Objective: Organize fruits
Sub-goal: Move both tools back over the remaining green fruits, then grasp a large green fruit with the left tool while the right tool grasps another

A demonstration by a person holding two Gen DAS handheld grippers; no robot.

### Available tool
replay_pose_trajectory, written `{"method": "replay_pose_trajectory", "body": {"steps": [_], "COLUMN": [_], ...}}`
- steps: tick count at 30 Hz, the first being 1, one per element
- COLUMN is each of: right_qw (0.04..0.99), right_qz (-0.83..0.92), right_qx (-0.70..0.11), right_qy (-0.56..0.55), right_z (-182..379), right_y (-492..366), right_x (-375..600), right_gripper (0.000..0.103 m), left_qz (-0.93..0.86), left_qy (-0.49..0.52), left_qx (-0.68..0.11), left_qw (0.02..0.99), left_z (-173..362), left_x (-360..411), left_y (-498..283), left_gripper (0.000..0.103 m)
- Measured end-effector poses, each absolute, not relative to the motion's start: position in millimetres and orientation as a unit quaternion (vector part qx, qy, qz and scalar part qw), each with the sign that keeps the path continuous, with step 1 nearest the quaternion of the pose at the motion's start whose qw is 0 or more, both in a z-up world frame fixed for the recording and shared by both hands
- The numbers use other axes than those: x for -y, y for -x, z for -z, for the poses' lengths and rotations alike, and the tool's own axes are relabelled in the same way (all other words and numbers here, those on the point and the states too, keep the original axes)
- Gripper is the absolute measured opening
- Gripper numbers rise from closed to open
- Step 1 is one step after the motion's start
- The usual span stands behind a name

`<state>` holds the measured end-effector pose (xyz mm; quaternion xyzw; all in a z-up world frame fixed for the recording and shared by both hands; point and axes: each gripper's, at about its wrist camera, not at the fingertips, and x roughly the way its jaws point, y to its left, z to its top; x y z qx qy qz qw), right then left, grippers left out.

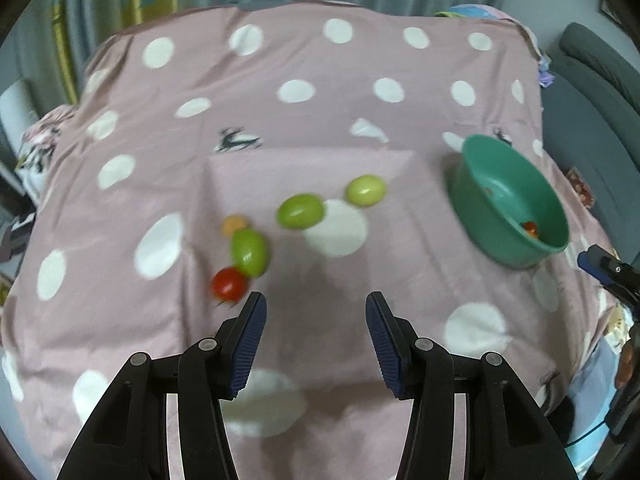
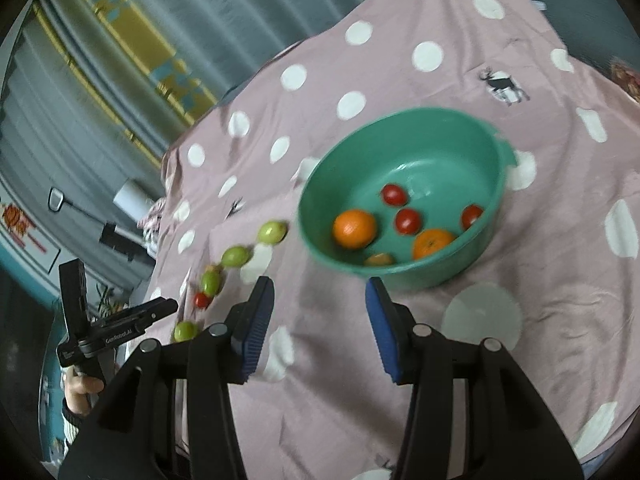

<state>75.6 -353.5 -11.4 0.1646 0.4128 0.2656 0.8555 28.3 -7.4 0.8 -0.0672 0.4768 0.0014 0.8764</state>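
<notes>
A green bowl (image 2: 404, 268) stands on the pink dotted cloth and holds two oranges (image 2: 355, 229), three red tomatoes (image 2: 408, 221) and a small orange fruit (image 2: 379, 259). The bowl also shows at the right of the left wrist view (image 1: 496, 240). Three green fruits (image 1: 301, 211), a red tomato (image 1: 228, 284) and a small orange fruit (image 1: 235, 224) lie loose on the cloth. My left gripper (image 1: 316, 306) is open and empty, just short of the red tomato. My right gripper (image 2: 320, 292) is open and empty, in front of the bowl.
The pink cloth (image 1: 320, 120) with white dots covers a table. Curtains (image 2: 120, 60) hang behind it. A grey chair (image 1: 592, 92) stands at the right. Another green fruit (image 2: 185, 331) lies near the cloth's left edge, beside the left gripper (image 2: 120, 328).
</notes>
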Motion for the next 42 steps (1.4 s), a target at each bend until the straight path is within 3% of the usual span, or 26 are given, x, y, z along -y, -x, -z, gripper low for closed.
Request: {"method": "replay_pose_trajectory", "body": {"steps": [15,42], "right_qw": [0.826,0.804], "right_qz": [-0.308,-0.319], "right_qx": [-0.457,-0.494], "right_qy": [-0.116,-0.086], "right_z": [30,47], "right_y": [-62,-62], "right_x": [298,255], "right_gripper": [0.051,0.054], "left_qz": [0.013,0.069], "left_qy": [0.1,-0.003], "left_qx": [-0.483,-0.52], "left_qw": [0.87,0.852], "left_z": [27,55], "left_x": [-32,-44], "left_y": [28,-22], "left_gripper": [0.051,0.051]}}
